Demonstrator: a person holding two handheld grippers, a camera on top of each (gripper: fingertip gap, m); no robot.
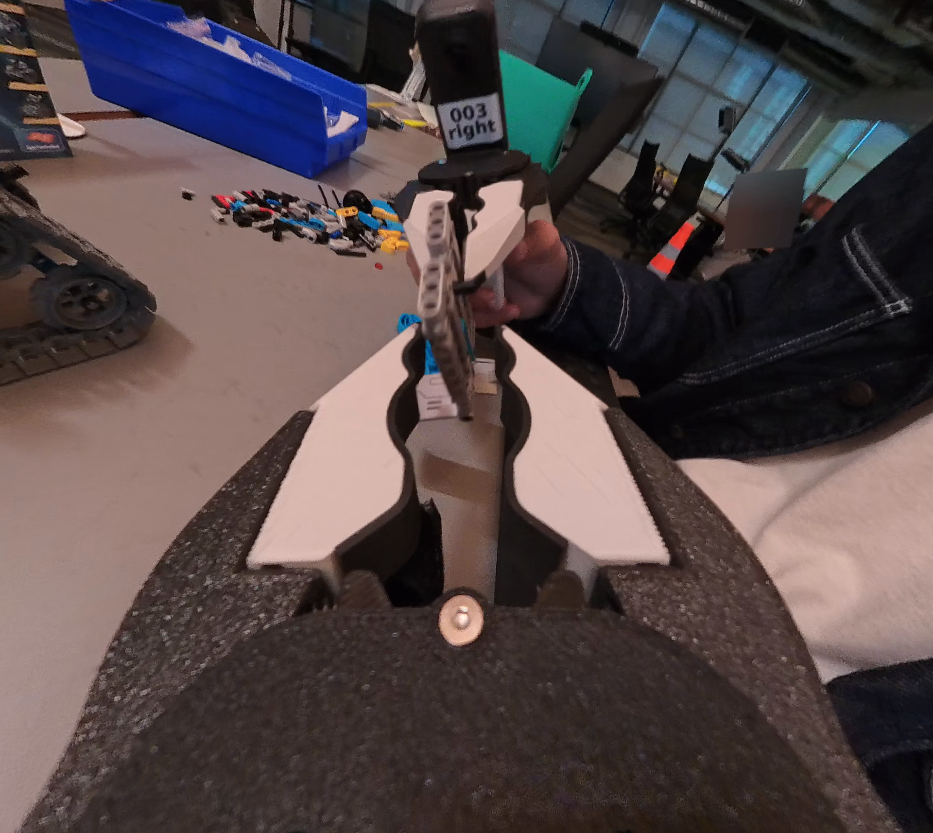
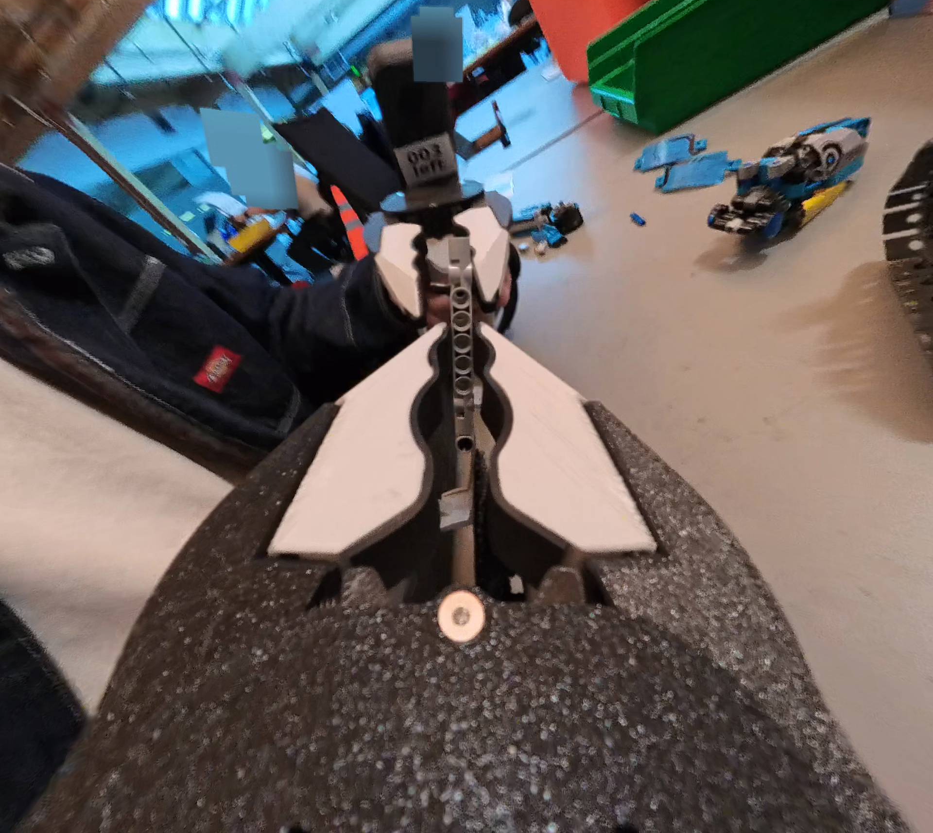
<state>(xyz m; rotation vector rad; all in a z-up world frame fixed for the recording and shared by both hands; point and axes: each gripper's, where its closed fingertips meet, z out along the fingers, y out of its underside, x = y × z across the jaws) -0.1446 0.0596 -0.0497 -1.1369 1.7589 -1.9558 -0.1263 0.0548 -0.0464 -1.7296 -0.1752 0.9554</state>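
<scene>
Tongs: our left tongs [image 1: 457,344] and right tongs [image 2: 462,339] both clenched on grey holed beam assembly [image 1: 444,304], facing each other.
Around: brick pile [image 1: 313,218], blue bin [image 1: 212,76], green bin [image 2: 732,36] on table [image 1: 227,354].

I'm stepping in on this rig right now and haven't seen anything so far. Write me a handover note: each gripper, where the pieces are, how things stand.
Right gripper: jaws shut on the grey holed beam, which is held in the air above the table.
Left gripper: faces the right one, jaws around the beam's other end; I cannot tell whether they clamp it.
Pieces: loose small parts lie in a pile in front of the blue bin. A tracked model sits at the table's left edge. A blue model lies before the green bin.
Standing: the beam bridges both grippers.
</scene>
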